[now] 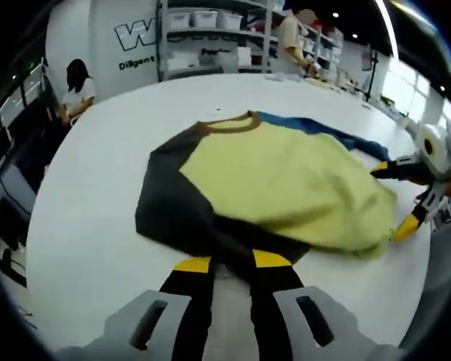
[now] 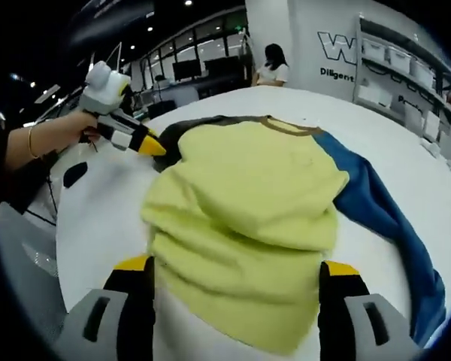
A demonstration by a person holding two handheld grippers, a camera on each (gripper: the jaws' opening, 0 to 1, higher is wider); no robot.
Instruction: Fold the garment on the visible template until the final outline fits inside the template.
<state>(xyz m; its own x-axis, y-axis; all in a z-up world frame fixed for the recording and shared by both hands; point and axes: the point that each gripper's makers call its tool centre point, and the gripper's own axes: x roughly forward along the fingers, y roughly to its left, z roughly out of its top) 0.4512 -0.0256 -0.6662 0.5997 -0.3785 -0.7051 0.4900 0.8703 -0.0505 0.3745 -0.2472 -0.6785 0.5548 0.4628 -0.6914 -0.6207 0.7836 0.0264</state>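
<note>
The table (image 1: 83,226) is a big white round top, and it runs out ahead of both grippers with the garment (image 1: 278,188) spread across its middle. The garment is a yellow-bodied top with a brown collar, a dark sleeve (image 1: 173,203) on the left gripper's side and a blue sleeve (image 2: 383,218) trailing off to the right of the right gripper. No template outline can be made out on the table, so how well the cloth sits against it cannot be judged. In the right gripper view the yellow body is already doubled in soft layers, its near edge lying between that gripper's jaws. The right gripper (image 2: 237,271) stands wide, jaws either side of the bunched hem and closed on nothing. The left gripper (image 1: 231,263) has its yellow tips narrow, right at the edge of the dark sleeve just ahead of it; whether cloth is pinched between them cannot be told. This looks like the middle of the fold: body partly gathered, both sleeves still out. The next move likely calls for the left gripper to carry the dark sleeve inward over the yellow body, and for the right to bring the blue sleeve in, keeping the layers flat.
</note>
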